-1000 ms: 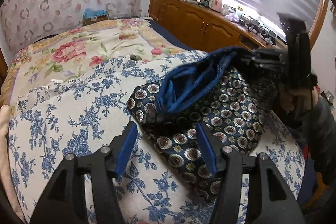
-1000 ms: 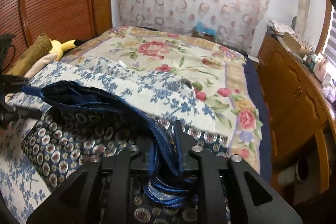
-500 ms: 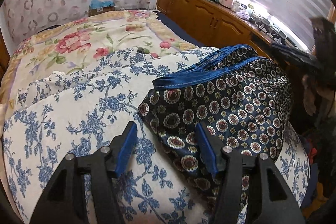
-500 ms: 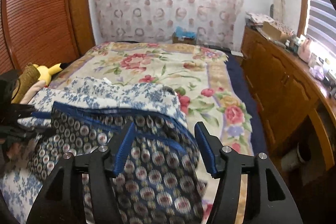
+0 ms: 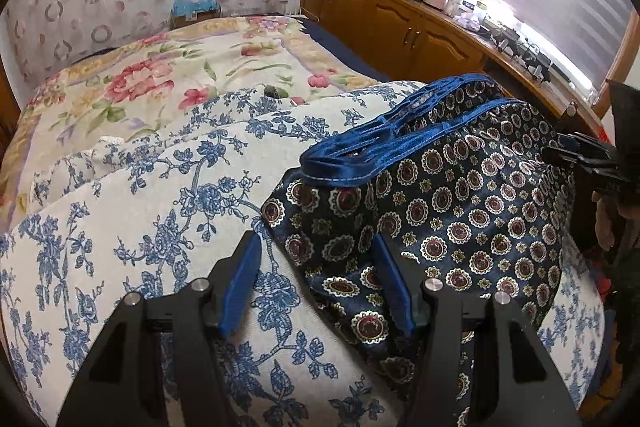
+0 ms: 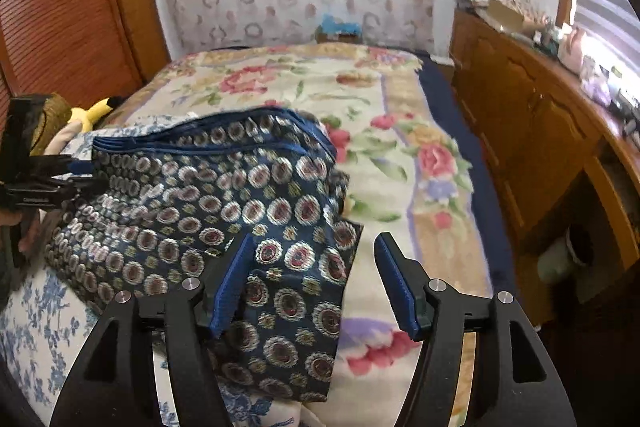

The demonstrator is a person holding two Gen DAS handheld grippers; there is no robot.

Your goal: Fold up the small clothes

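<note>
Dark navy shorts [image 5: 460,211] with round medallions and a blue waistband [image 5: 400,143] lie folded over on a blue-flowered white quilt [image 5: 140,207]. My left gripper [image 5: 316,283] hovers open over the shorts' near left edge, and its pads touch nothing. In the right wrist view the shorts [image 6: 224,203] lie left of centre. My right gripper [image 6: 316,283] is opening its jaws, with a corner of the shorts below and between them, not pressed. Each gripper shows at the edge of the other's view: the right gripper [image 5: 592,167], the left gripper [image 6: 36,183].
The quilt lies on a bed with a rose-patterned cover [image 6: 360,99]. A wooden cabinet [image 5: 400,31] with clutter on top runs along the window side. A yellow plush toy [image 6: 94,111] and a wooden slatted door [image 6: 72,19] are on the other side.
My right gripper let go of the blue waistband, opened and drew back to the right. The lifted flap dropped, so the shorts now lie folded. My left gripper stayed open and edged forward.
</note>
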